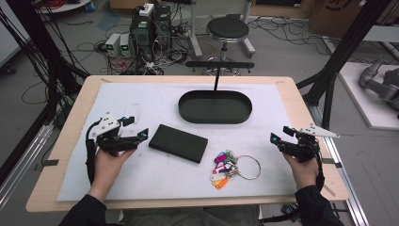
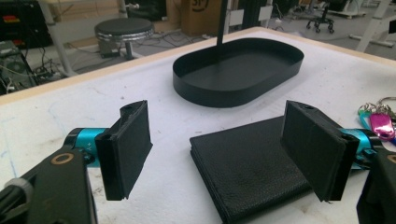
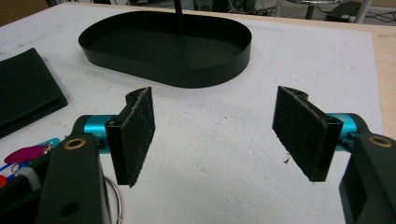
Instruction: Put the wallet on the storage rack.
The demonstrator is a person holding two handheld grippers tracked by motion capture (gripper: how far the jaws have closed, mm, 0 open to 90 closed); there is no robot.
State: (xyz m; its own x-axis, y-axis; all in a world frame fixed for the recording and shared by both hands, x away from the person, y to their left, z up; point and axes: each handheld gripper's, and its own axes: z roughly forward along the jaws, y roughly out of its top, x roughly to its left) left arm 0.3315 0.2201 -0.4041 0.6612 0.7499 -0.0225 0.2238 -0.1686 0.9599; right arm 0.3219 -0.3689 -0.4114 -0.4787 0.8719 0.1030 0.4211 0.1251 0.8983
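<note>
Both claws are released and hold nothing. L claw (image 1: pixel 139 136) hovers just left of the wallet (image 1: pixel 178 142), jaws spread wide, tips aimed at the wallet's near-left end; in the left gripper view the wallet (image 2: pixel 247 170) lies between and just beyond the two pads, not yet touched. R claw (image 1: pixel 278 140) hangs over bare mat at the right side of the table (image 1: pixel 301 101), jaws also wide apart, well apart from the keys (image 1: pixel 230 165) lying to its left. In the right gripper view the keys (image 3: pixel 25 154) peek in at lower left, beside its jaw.

Wallet lies flat on the white mat, mid-table, a bit left of centre, tilted diagonally. The tray (image 1: pixel 215 107) sits behind it, near the far edge, w/ an upright post rising from it; tray looks empty.

Step in hand, as I read it: approach to grasp, L claw lining up on the wallet, prob. to move it into the tray; nothing lifted yet.

Next move calls for: L claw to ease fwd & down so the pads straddle the wallet's edge, then close. Wallet is thin & flat on the mat, so one pad must get under or pinch across the short side; a shallow angle may just push it along. R claw would go for the keys, by the ring (image 1: pixel 248 167)
</note>
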